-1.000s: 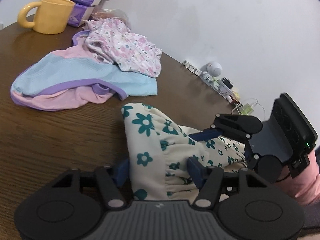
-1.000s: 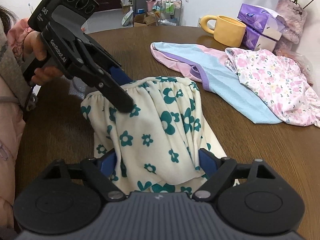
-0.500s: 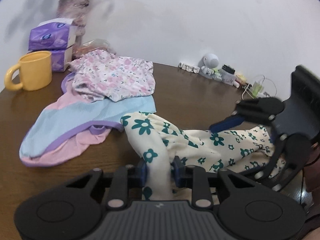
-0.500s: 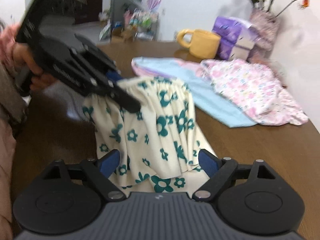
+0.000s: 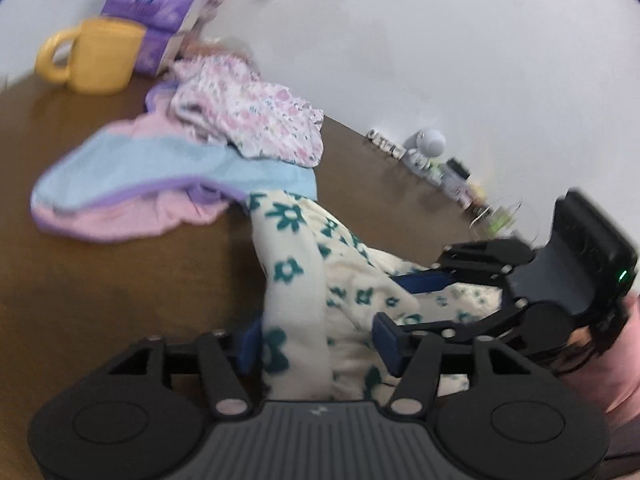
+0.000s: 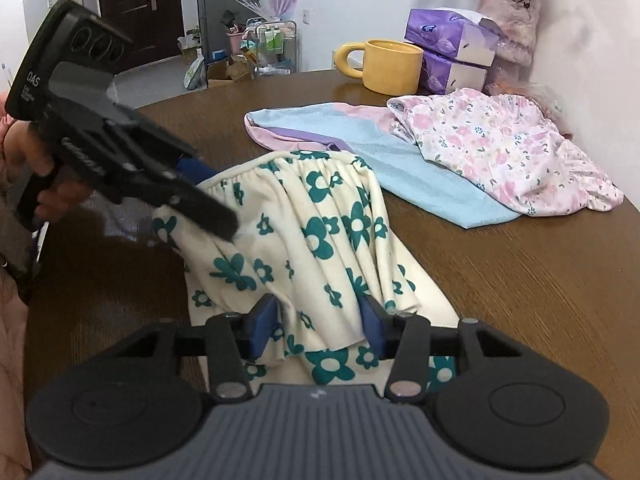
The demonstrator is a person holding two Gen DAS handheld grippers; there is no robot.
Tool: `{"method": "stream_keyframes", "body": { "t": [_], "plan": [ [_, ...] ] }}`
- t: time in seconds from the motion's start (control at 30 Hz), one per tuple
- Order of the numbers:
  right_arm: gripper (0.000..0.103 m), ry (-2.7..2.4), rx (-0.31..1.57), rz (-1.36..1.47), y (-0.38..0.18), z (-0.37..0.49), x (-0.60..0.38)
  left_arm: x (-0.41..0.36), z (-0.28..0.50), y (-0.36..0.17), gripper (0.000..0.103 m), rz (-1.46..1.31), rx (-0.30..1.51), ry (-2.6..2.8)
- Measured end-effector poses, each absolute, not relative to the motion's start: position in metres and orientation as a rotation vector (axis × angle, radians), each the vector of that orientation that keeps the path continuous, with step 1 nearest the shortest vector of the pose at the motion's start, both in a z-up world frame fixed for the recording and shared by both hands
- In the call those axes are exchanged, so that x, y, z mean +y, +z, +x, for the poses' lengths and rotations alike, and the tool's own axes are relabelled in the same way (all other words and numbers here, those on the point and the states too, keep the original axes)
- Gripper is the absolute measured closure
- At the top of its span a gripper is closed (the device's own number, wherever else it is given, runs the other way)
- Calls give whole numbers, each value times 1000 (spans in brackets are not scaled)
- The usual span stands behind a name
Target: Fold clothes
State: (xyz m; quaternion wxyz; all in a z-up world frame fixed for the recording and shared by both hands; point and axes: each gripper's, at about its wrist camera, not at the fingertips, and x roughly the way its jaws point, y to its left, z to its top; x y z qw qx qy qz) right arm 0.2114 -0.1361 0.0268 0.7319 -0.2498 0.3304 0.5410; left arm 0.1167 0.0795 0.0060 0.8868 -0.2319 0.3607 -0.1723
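We see a cream garment with teal flowers (image 6: 320, 236) bunched at the near edge of a brown wooden table (image 6: 540, 280), caught between two tools. The left hand-held gripper (image 5: 316, 344) has its jaws opening, a fold of the flowered cloth standing between them; the blue pad (image 5: 386, 344) on the right looks clear of the fabric, though the picture is blurred. The right hand-held gripper (image 6: 318, 322) has its jaws closing around the garment's hem, blue pads close against the bunched cloth on both sides; we cannot tell whether they press it yet. In the right wrist view a hand (image 6: 44, 184) holds the left tool over the garment's far corner. Behind the flowered piece lie a blue, pink and purple garment (image 6: 400, 160) and, overlapping it, a pink floral one (image 6: 500, 144). A yellow mug (image 6: 392, 66) and purple tissue boxes (image 6: 452, 50) stand by the wall.
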Motion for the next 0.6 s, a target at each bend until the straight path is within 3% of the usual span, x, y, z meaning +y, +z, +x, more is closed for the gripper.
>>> {"method": "stream_keyframes", "body": {
  "t": [0.23,0.6],
  "plan": [
    [57,1171,734,-502,24,210,-141,86,120,-12,38,-764,683,-309],
    [56,1099,740,-453,23,206,-137,70,126,-15,42,-866,563,-117]
  ]
}}
